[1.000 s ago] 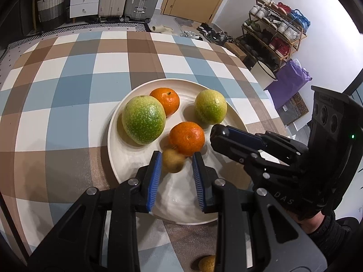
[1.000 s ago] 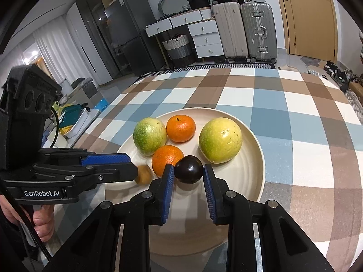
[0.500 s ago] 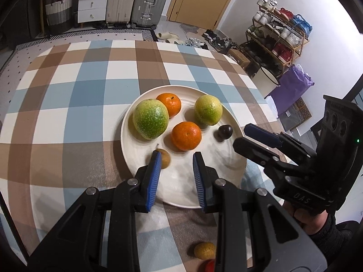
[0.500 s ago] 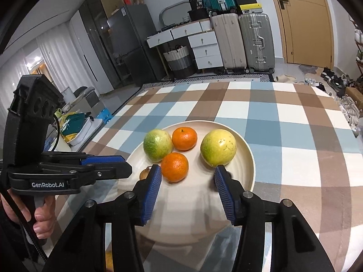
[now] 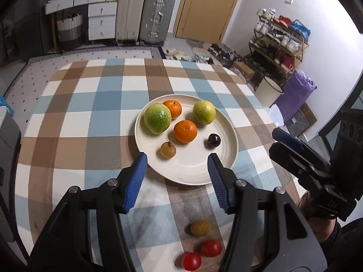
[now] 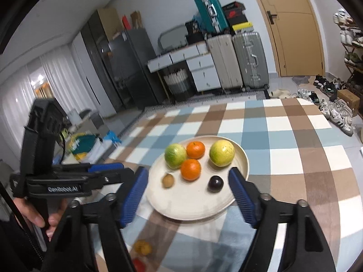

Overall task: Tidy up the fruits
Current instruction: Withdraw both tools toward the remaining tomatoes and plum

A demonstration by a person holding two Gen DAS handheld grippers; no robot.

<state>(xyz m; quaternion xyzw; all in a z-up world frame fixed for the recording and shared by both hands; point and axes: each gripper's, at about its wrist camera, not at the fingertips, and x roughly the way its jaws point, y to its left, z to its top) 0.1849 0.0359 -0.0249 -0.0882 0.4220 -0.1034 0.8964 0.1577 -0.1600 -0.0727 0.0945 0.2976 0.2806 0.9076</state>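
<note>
A cream plate (image 5: 192,172) (image 6: 197,206) on the checked tablecloth holds two green fruits (image 5: 157,121), two oranges (image 5: 185,131), a small tan fruit (image 5: 168,149) and a dark plum (image 5: 214,140) (image 6: 215,183). A tan fruit (image 5: 200,227) and two red tomatoes (image 5: 211,247) lie on the cloth in front of the plate. My left gripper (image 5: 177,170) is open and empty, above the plate's near rim. My right gripper (image 6: 188,185) is open and empty, held back above the plate's near edge; it also shows at the right in the left wrist view (image 5: 292,151).
The table (image 5: 68,136) carries a brown, blue and white checked cloth. Suitcases (image 5: 156,15), drawers and a shoe rack (image 5: 279,43) stand beyond the table. The table's right edge is near the plate.
Both grippers pulled back and up from the plate. The left gripper opened wide. The right gripper, which had released the dark plum onto the plate, opened wider. Loose fruits came into view.
</note>
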